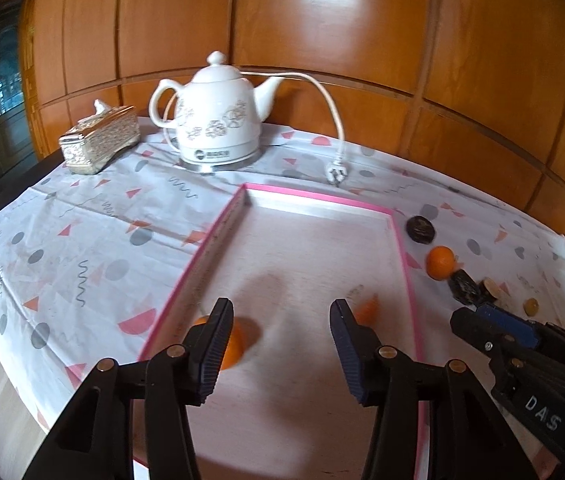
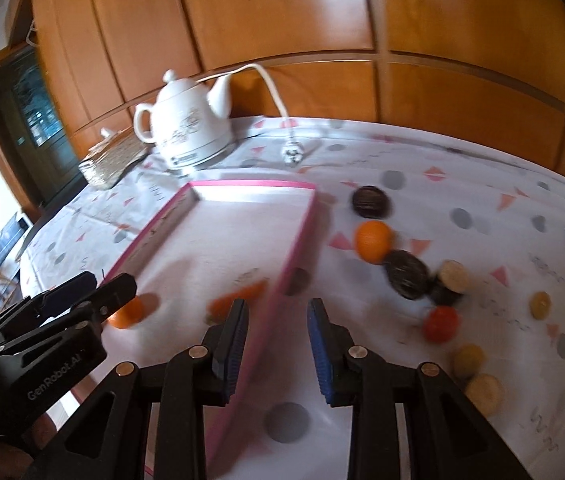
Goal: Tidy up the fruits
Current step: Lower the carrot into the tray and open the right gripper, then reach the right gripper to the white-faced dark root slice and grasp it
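A pink-rimmed tray lies on the patterned cloth. In it sit an orange and a blurred orange piece. My left gripper is open and empty above the tray, the orange behind its left finger. My right gripper is open and empty, straddling the tray's right rim; it also shows in the left wrist view. Right of the tray lie an orange, dark round fruits, a red fruit and yellowish pieces.
A white kettle with its cord and plug stands behind the tray. A tissue box sits at the back left. Wooden panelling backs the table. The table edge curves at the left.
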The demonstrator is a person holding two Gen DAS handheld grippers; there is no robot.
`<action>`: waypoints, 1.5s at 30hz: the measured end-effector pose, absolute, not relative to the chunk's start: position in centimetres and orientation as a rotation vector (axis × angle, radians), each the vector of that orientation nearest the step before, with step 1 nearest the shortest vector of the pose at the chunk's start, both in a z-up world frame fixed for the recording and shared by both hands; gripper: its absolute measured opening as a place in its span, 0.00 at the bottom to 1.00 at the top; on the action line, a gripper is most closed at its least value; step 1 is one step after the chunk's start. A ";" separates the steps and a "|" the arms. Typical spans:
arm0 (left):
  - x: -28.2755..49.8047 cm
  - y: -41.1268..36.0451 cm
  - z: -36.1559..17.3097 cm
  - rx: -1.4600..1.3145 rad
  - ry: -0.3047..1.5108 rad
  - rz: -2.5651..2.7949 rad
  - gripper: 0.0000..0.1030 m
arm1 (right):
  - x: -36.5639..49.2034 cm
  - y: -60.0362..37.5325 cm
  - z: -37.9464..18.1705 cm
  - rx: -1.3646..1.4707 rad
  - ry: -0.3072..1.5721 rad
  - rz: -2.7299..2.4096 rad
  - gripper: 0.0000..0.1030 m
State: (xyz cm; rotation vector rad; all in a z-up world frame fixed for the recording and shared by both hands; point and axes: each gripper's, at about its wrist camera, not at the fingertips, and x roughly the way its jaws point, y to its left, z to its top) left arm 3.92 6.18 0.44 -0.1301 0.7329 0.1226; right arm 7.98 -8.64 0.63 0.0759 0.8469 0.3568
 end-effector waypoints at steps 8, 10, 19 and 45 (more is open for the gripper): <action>3.6 3.2 0.5 -0.085 0.741 0.052 0.50 | 7.1 -12.0 0.3 0.088 0.841 0.259 0.30; 3.6 2.5 0.4 -0.073 0.742 0.034 0.50 | 6.7 -13.0 0.3 0.089 0.833 0.230 0.30; 3.6 -0.6 0.1 -0.027 0.753 -0.033 0.52 | 5.3 -16.6 -0.2 0.096 0.835 0.122 0.30; 4.9 -6.9 -2.9 0.022 0.849 -0.210 0.52 | 4.0 -21.4 -3.9 0.191 0.917 0.127 0.39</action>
